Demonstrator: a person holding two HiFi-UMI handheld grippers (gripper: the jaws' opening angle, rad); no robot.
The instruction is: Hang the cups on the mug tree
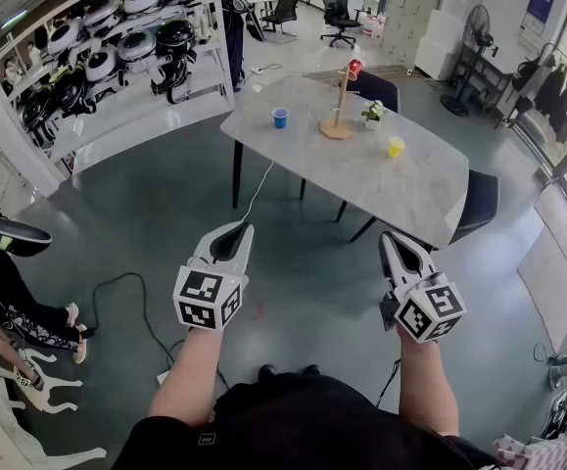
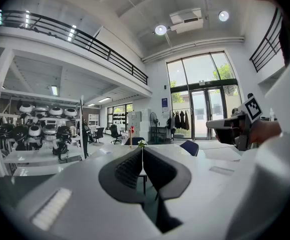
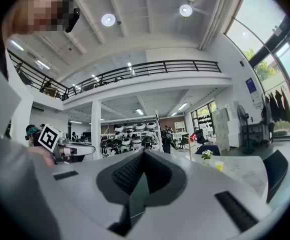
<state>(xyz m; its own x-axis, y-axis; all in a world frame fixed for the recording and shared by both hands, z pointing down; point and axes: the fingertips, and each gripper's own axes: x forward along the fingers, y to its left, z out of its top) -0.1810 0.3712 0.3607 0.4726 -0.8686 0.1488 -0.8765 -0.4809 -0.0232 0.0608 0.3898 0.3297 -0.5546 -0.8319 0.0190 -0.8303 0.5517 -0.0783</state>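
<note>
The left gripper and right gripper are held shut on nothing. Far ahead on the grey table, a blue cup and a yellow cup are set beside the wooden mug tree. A red cup is hung on top.

The person wears a black top with a small white mark on its front. Dark shoes show just beyond the top's hem. Farther out from the top, the left tool and the right tool look alike. Each is a smooth white-grey shell tapering to a narrow beak, lined inside with black ribbed pads. At the end nearest the top, each carries a white cube printed with black square markers.
</note>
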